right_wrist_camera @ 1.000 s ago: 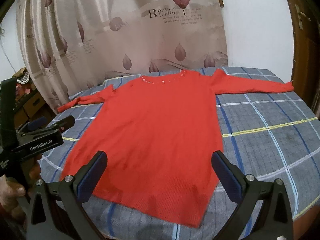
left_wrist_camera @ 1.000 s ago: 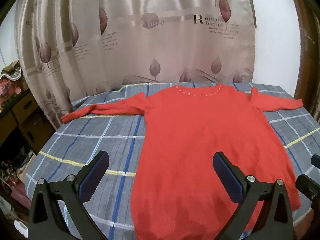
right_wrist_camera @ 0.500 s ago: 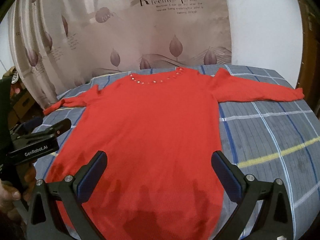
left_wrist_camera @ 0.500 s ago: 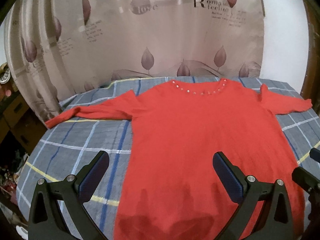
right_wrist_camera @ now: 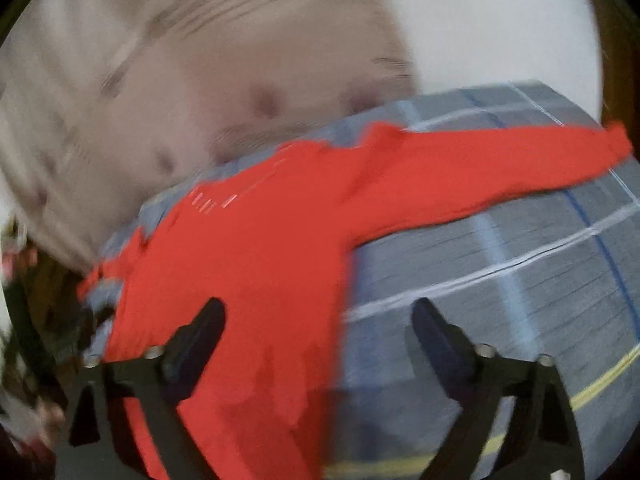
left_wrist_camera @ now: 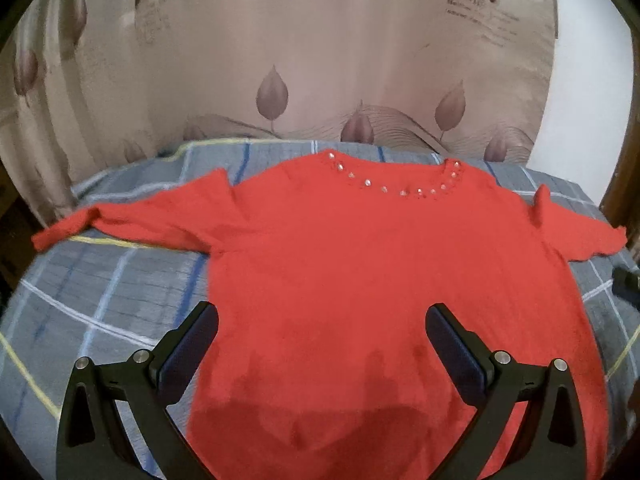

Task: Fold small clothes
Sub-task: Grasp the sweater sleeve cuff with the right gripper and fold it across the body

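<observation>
Red sweater (left_wrist_camera: 380,280) flat, unfolded; right gripper (right_wrist_camera: 318,330) swung toward right sleeve (right_wrist_camera: 500,168) since earlier, left gripper (left_wrist_camera: 322,334) closer; both spread, empty.

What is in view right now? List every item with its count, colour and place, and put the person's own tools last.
sweater: one, red, spread flat on the tablecloth with both sleeves out to the sides.
studs: one row, silvery, along the sweater's neckline.
tablecloth: one, grey plaid with white, blue and yellow lines, under the sweater.
curtain: one, beige with brown leaf prints and lettering, behind the table.
wall: white, right of the curtain.
left tongs: one pair, black with dark pads, open, above the sweater's lower body.
right tongs: one pair, black, open, above the sweater's right side edge; that view is motion-blurred.
</observation>
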The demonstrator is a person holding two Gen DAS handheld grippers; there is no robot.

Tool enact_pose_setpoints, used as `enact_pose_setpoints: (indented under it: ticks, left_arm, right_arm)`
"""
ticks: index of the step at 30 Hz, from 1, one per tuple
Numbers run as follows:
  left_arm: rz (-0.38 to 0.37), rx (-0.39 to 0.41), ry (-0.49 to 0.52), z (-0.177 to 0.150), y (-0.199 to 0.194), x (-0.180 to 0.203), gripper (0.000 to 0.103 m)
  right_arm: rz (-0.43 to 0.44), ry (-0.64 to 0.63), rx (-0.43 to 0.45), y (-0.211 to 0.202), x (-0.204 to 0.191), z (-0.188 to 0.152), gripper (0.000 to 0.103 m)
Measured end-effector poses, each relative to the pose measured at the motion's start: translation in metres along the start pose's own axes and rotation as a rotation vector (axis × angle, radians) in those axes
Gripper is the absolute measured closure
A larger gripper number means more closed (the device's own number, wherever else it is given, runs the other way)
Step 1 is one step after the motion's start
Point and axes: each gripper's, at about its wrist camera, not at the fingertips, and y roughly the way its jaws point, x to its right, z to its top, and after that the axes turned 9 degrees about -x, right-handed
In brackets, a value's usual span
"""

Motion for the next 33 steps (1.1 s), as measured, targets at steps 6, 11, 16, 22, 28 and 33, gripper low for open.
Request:
enact_pose_setpoints:
  ticks: [6, 11, 16, 22, 28, 33]
  left_arm:
    - [-0.05, -0.034, -0.047, -0.009, 0.02, -0.008, 0.0]
    - [-0.079, -0.061, -0.047, -0.009, 0.026, -0.007, 0.0]
    - [-0.075, -0.093, -0.041, -0.01, 0.031, -0.003, 0.0]
    - [-0.079, -0.123, -0.038, -0.01, 0.035, 0.0, 0.0]
    - [-0.089, -0.136, -0.047, -0.01, 0.038, -0.003, 0.0]
    - [-0.128, -0.115, -0.093, -0.007, 0.031, -0.016, 0.0]
  right_arm:
    - [0.028, 0.304, 0.08, -0.024, 0.143, 0.064, 0.03]
    - [0.014, 0.55, 0.129, -0.039, 0.246, 0.093, 0.03]
    - [-0.001, 0.624, 0.157, -0.038, 0.29, 0.111, 0.032]
    - [0.008, 0.623, 0.192, -0.033, 0.308, 0.12, 0.031]
    - [-0.024, 0.675, 0.137, -0.021, 0.315, 0.119, 0.095]
    - [0.005, 0.604, 0.162, -0.033, 0.266, 0.127, 0.095]
